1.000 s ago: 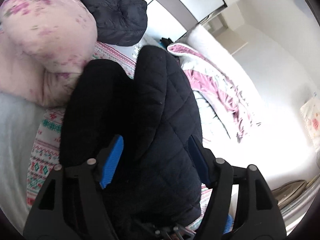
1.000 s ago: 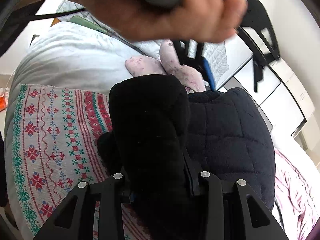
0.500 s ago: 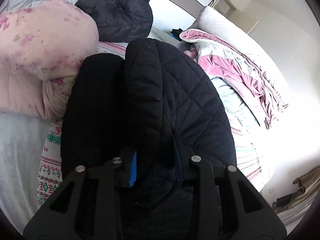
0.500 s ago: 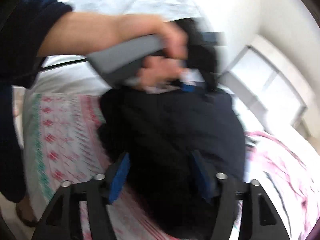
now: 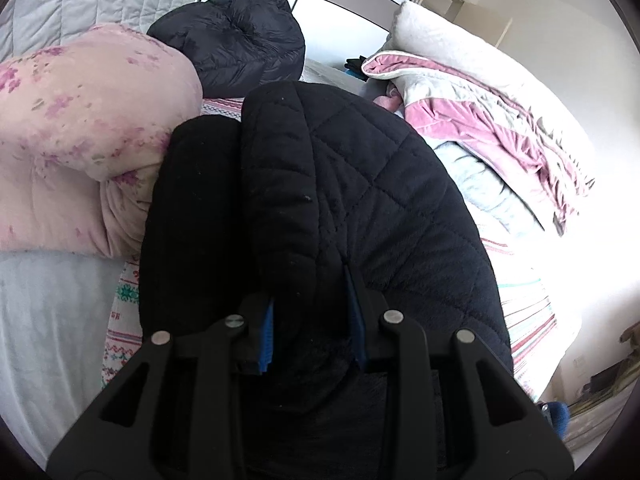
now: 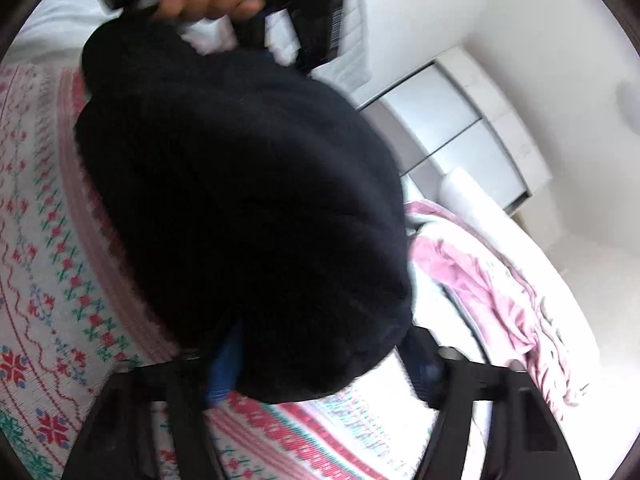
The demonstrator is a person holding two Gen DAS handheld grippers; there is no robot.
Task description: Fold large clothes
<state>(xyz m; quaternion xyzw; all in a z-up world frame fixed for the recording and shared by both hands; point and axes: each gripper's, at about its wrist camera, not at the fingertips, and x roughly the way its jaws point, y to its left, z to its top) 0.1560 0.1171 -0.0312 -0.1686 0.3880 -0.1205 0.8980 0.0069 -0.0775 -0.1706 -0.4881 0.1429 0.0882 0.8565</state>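
Black and quilted, the coat (image 5: 320,208) fills the middle of both views, bunched on a patterned blanket (image 6: 48,264) spread over the bed. At bottom centre of the left wrist view, the left gripper (image 5: 310,316) is clamped on a thick fold of the coat, blue pads (image 5: 267,332) pressed into it. In the blurred right wrist view, the right gripper (image 6: 320,364) stands wide apart around the coat's near edge. A pink floral quilt (image 5: 80,128) lies at upper left, a dark puffer jacket (image 5: 236,44) behind it, pink bedding (image 5: 500,128) to the right.

A home bedroom; patterned bedspread (image 6: 44,264); heaped quilts (image 5: 492,128); wardrobe doors (image 6: 452,128)
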